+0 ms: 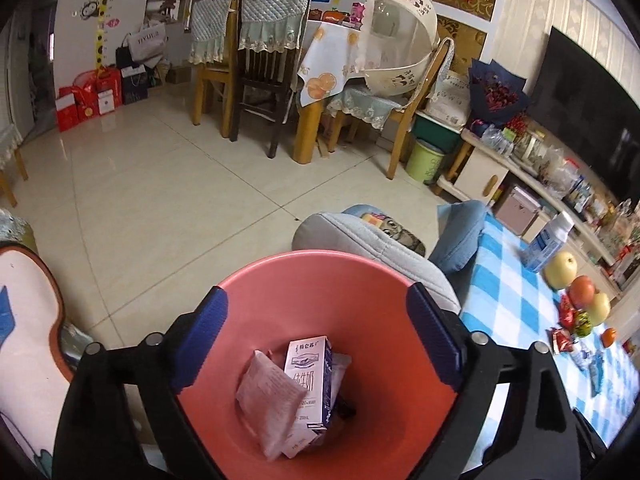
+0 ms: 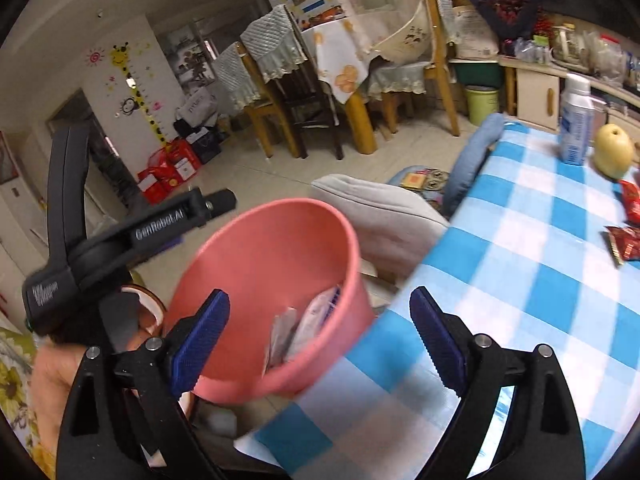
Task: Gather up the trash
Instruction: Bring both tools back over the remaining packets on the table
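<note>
A pink bin (image 1: 320, 280) sits under my left gripper (image 1: 318, 334), whose blue-padded jaws stand wide apart over its mouth. Inside lie a purple-and-white milk carton (image 1: 308, 380) and a crumpled whitish wrapper (image 1: 268, 396). In the right wrist view the same bin (image 2: 256, 248) is off the table's left edge, with the left gripper's black body (image 2: 120, 236) beside it. My right gripper (image 2: 320, 336) is open and empty, near the bin's rim and the edge of the blue checked tablecloth (image 2: 520, 280). Red snack wrappers (image 2: 628, 240) lie at the table's right.
On the table stand a white bottle (image 2: 576, 120), a yellow pear (image 2: 612, 152) and more fruit (image 1: 584, 292). A grey cushioned seat (image 2: 380, 208) is beside the table. Dining chairs (image 1: 264, 72), a green bucket (image 1: 426, 160) and a TV cabinet (image 1: 520, 184) stand further back.
</note>
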Motion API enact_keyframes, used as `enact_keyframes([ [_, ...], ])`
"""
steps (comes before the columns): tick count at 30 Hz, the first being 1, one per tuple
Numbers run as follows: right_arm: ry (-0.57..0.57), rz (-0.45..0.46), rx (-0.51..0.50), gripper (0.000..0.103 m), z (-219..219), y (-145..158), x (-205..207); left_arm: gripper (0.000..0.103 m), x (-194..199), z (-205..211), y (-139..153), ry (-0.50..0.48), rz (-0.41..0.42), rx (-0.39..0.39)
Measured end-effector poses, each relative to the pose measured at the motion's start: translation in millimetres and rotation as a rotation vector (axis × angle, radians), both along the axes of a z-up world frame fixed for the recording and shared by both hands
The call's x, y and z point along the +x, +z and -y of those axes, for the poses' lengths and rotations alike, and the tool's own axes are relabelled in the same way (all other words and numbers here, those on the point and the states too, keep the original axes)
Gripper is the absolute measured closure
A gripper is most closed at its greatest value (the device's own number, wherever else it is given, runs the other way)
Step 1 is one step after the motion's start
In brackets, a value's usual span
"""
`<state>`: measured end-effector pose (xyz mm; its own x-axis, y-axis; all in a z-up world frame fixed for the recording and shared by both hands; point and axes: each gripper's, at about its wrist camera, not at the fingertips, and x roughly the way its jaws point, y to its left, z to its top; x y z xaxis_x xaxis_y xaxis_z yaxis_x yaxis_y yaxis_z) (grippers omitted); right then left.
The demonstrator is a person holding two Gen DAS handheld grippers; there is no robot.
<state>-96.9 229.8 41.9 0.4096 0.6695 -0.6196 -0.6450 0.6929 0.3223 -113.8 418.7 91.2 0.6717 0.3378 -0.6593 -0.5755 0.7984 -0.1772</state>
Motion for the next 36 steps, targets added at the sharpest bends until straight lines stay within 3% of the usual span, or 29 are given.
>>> enact_keyframes([
  [17, -0.106, 0.006, -0.071, 0.009, 75.2, -14.1, -5.6, 0.009, 35.7, 74.5, -0.1, -0.141, -0.11, 0.196],
  [28, -0.139, 0.04, -0.113, 0.008, 110.1, -11.2, -8.8, 0.008, 53.6, 125.0, 1.3, -0.244, -0.123, 0.307],
  [36, -0.153, 0.074, -0.131, 0.008, 125.9, -8.2, -10.3, 0.008, 63.6, 153.6, 0.5, -0.305, -0.117, 0.321],
])
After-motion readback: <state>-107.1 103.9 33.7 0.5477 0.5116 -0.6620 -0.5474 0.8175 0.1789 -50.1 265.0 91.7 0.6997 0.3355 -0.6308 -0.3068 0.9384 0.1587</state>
